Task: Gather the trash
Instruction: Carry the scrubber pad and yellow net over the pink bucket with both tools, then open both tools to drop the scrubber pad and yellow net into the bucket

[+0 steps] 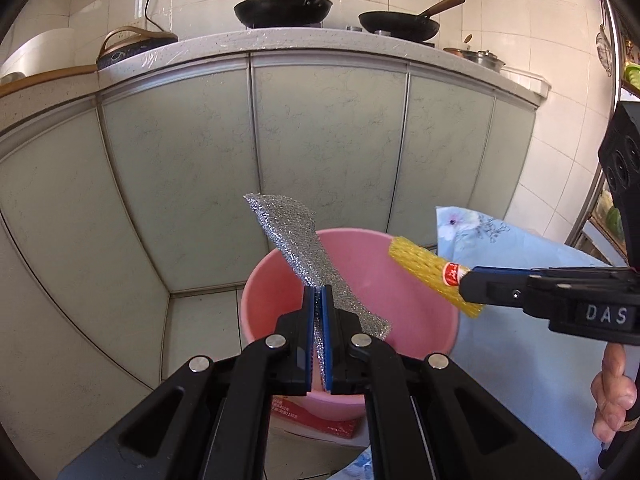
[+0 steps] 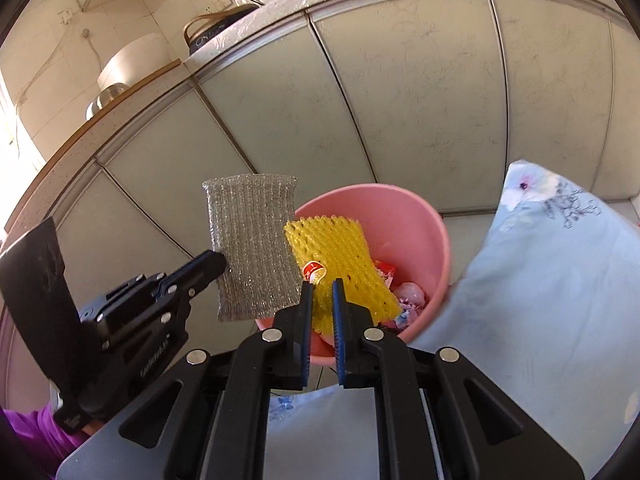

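My left gripper is shut on a silver mesh scrubbing cloth and holds it above the pink bin. In the right wrist view the same cloth hangs flat from the left gripper, left of the bin. My right gripper is shut on a yellow foam fruit net with a red and white label, over the bin's opening. It shows from the side in the left wrist view, held by the right gripper. The bin holds several wrappers.
Pale green cabinet doors stand behind the bin. A pale blue flowered cloth covers a surface to the right of the bin. Pans sit on the counter above. A red box lies under the bin.
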Tool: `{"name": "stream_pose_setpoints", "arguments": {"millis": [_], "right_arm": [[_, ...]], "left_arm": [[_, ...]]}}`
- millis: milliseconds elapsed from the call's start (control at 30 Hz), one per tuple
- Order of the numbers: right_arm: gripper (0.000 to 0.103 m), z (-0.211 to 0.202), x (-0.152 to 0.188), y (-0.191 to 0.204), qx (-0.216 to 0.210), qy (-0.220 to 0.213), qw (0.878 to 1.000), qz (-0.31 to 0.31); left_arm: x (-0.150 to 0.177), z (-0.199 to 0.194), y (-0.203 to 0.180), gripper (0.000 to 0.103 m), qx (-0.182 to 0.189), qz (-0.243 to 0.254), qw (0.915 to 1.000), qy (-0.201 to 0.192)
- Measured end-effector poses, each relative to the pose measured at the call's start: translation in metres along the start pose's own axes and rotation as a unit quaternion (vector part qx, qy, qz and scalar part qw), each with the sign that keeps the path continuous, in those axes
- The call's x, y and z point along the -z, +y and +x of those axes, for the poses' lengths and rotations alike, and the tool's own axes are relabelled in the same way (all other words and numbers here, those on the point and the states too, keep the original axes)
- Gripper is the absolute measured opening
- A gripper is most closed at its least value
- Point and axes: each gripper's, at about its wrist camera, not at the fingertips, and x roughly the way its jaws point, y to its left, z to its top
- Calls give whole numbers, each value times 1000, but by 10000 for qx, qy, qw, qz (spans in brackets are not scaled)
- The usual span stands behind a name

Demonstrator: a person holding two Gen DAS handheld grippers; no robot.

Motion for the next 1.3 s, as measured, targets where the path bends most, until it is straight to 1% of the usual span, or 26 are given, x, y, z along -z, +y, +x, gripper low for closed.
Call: {"name": "stream_pose_setpoints", "arguments": {"millis": [233, 367, 533, 800, 900, 967, 1100, 1200, 1233, 1300], "right_arm": [[10, 32, -2, -15, -67, 256, 9989, 379], [10, 44, 0, -17, 8, 372, 9986, 369], [10, 54, 0, -14, 157, 402, 9986, 319], [13, 59, -5, -18, 225, 440, 9983, 313], [19, 60, -6, -19, 224, 455, 9982, 328], [23, 60, -7, -18, 186, 439, 9983, 340], [24, 55, -7, -18, 176, 349, 9988, 301], [24, 46, -7, -16, 167, 195, 9993, 268], [25, 45, -7, -15, 174, 163, 9994, 261], [33, 37, -5, -15, 213, 57, 9995, 211]], "left_arm": [[8, 18, 8, 3, -109, 6, 9996, 249], [12, 29, 9, 3, -149, 38, 9991, 402], [15, 39, 8, 4, -150, 24, 9983, 567], [14, 41, 10, 7, -123, -127, 9976, 667], [13, 40, 11, 10, -106, -176, 9975, 679], [12, 39, 11, 19, -75, -225, 9974, 678], [9, 35, 12, 26, -11, -308, 9973, 661], [8, 32, 10, 33, 42, -343, 9974, 634], [7, 31, 10, 34, 59, -348, 9974, 623], [5, 28, 9, 38, 81, -345, 9975, 605]]}}
